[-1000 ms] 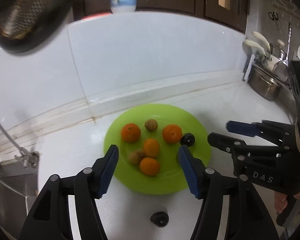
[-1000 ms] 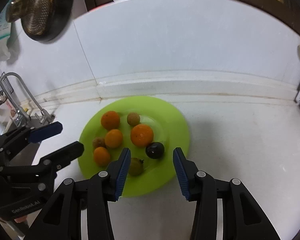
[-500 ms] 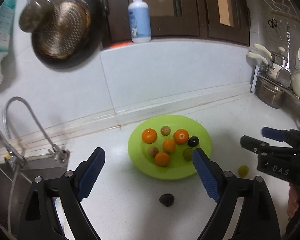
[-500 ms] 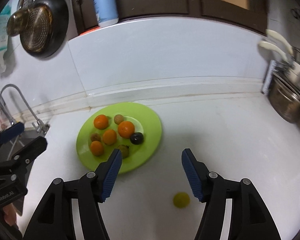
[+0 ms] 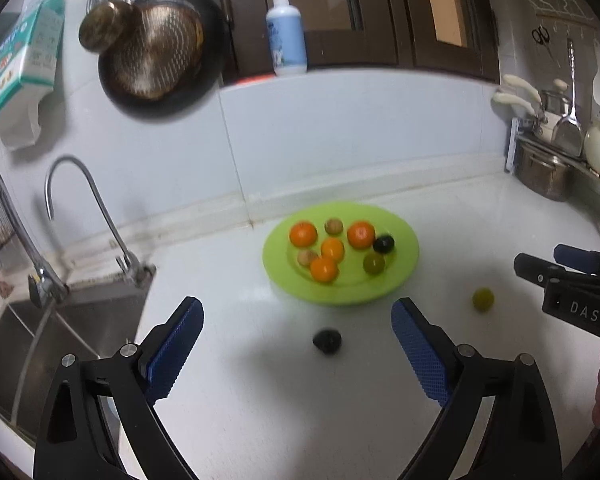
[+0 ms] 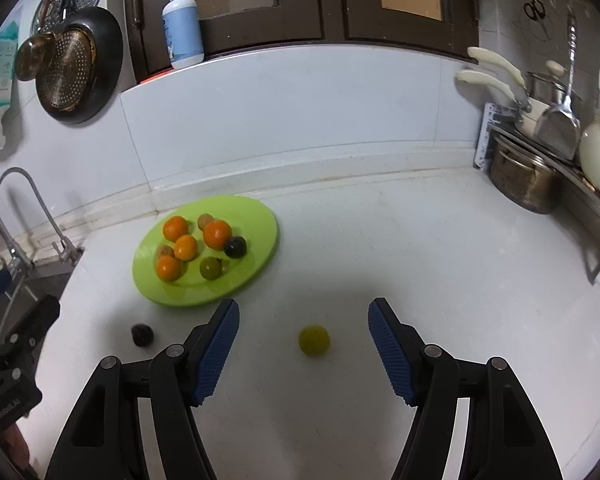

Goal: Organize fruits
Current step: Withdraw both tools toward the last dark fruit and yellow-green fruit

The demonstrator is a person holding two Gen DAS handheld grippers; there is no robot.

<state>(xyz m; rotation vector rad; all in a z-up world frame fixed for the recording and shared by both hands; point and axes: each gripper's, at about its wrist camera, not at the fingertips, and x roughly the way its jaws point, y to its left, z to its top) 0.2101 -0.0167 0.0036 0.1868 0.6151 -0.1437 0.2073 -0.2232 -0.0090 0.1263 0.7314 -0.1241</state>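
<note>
The green plate (image 6: 260, 248) sat on the white table (image 6: 420, 280) near the back wall, carrying 4 oranges, 2 small brown fruits, 1 dark fruit and 1 olive-green one. 2 fruits lay off it: a yellow-green fruit (image 6: 314, 340) centred ahead of the right tongs (image 6: 303, 346), and a dark fruit (image 5: 327, 341) between the fingers of the left tongs (image 5: 297, 354). Both tongs were spread wide and held nothing. Each loose fruit looked small, round, light and smooth-skinned, likely to roll or squirt out under a pinch, so I would close gently across its widest middle, pads level with the table.
</note>
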